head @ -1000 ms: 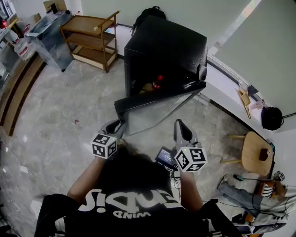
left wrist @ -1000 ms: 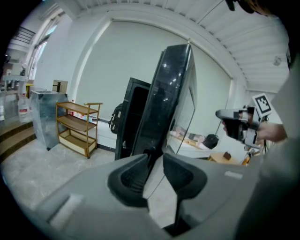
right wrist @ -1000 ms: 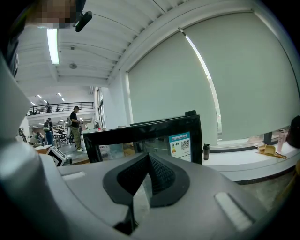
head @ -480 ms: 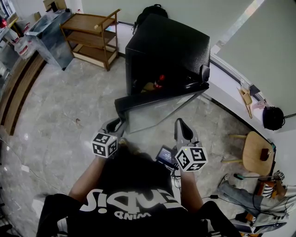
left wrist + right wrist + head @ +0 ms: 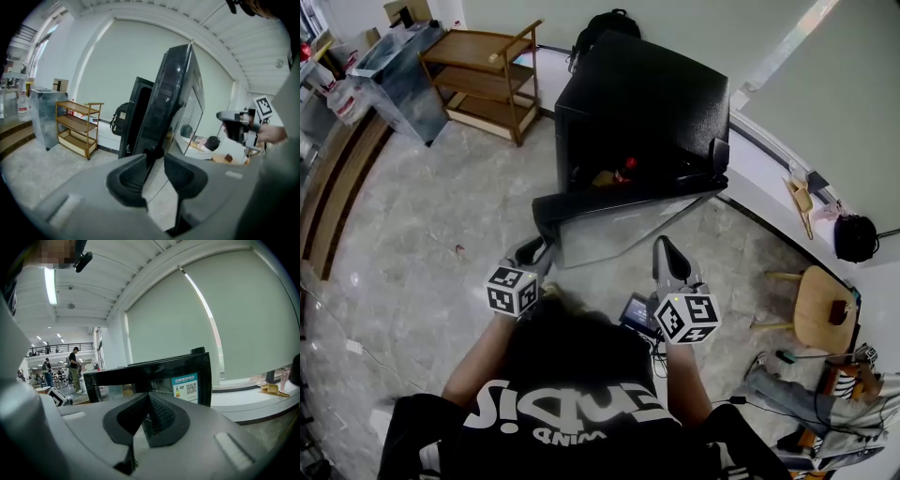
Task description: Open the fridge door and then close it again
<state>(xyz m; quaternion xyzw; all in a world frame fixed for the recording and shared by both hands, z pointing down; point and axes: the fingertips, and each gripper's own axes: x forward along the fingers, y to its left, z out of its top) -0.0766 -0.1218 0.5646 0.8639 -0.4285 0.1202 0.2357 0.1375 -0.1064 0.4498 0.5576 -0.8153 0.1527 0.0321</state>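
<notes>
While its glass door [image 5: 619,220] stands partly ajar, black fridge [image 5: 637,103]: 12 o'clock of head view. Left claw [image 5: 539,249]: at the door's free corner, 9 o'clock end; jaws part-spread, just been widening, door edge in the gap between them. Right claw [image 5: 662,249]: 5 o'clock of door, near it; jaws pressed together, empty. Wooden shelf cart [image 5: 483,80]: 10 o'clock.

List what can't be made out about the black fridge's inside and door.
Black fridge interior: head view, mostly hidden under its top and the glass-fronted black door.
Small red item inside: head view, too small to name.
Blue-and-white door label: right gripper view, print too small to read.
</notes>
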